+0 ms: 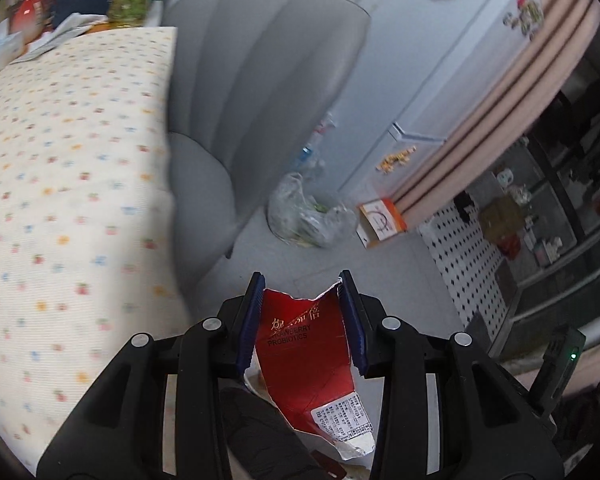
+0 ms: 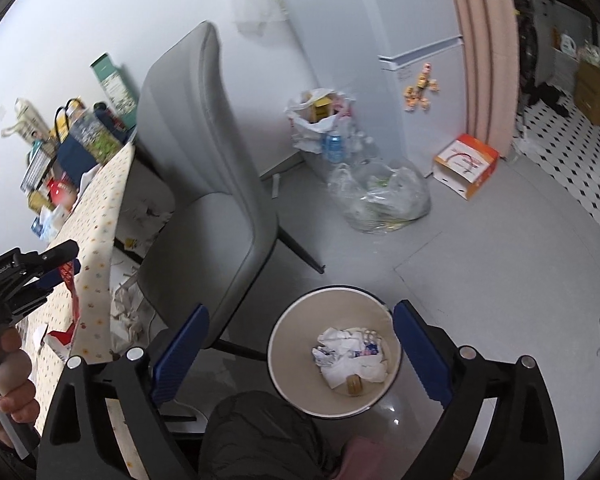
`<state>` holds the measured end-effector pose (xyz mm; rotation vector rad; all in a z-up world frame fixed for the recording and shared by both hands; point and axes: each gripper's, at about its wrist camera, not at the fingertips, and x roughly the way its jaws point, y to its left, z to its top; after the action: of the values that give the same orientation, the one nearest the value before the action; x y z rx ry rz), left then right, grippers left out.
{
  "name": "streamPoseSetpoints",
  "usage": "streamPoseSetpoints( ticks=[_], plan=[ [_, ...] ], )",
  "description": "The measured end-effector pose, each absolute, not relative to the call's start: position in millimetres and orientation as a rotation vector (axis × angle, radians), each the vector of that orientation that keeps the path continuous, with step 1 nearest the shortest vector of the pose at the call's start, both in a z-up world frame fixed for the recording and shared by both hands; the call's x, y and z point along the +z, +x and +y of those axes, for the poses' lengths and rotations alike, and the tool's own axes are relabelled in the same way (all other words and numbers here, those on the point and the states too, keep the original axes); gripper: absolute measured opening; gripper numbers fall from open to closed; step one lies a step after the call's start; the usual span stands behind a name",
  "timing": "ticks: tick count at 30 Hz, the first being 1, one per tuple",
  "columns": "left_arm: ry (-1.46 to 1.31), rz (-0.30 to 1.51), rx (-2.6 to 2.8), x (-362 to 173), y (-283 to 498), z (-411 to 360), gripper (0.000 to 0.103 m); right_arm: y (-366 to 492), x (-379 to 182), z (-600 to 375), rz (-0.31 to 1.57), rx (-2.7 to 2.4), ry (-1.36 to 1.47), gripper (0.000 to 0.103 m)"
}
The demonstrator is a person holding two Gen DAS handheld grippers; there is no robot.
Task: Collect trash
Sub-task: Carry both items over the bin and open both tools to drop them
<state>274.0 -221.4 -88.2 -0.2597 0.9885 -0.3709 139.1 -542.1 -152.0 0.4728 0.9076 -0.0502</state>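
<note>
L gripper (image 1: 302,280) had its jaws partly closed, clamped on a torn red wrapper (image 1: 304,360), held beside the surface (image 1: 72,168) w/ the dotted cloth, near the grey chair (image 1: 260,80). R gripper (image 2: 300,320) had its jaws spread wide w/ nothing between them, hanging over the white bin (image 2: 334,350) on the floor just right of the chair. Crumpled paper scraps (image 2: 350,354) lay at the bin's bottom. A clear plastic bag (image 2: 380,196) of rubbish sat beyond the bin, by the fridge (image 2: 424,100).

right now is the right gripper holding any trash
No, the right gripper is open and empty above the trash bin.
</note>
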Motion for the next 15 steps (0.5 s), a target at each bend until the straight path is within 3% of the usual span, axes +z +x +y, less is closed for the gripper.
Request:
streamPoseSetpoints(
  ticks=[4,6,7,8,15],
  plan=[
    [-0.237,1.009,-0.411,-94.0,276.4,-250.9,0.04,128.5,-155.8,-559.9,0.903,-0.078,0.506,0.091],
    [-0.266,1.003,-0.473,-96.5,275.0,-262.9,0.059,123.0,-156.8,-569.3,0.898,-0.094,0.52,0.092],
    [-0.268,1.001,-0.485,-96.6,274.3,-267.6,0.082,121.2,-157.1,-572.2,0.897,-0.099,0.524,0.092],
    [-0.257,0.994,-0.487,-96.8,272.7,-272.7,0.093,118.9,-158.1,-576.6,0.895,-0.107,0.53,0.092],
    [-0.254,0.998,-0.443,-97.2,270.2,-265.7,0.094,115.0,-166.2,-580.8,0.902,-0.111,0.541,0.092]
  ],
)
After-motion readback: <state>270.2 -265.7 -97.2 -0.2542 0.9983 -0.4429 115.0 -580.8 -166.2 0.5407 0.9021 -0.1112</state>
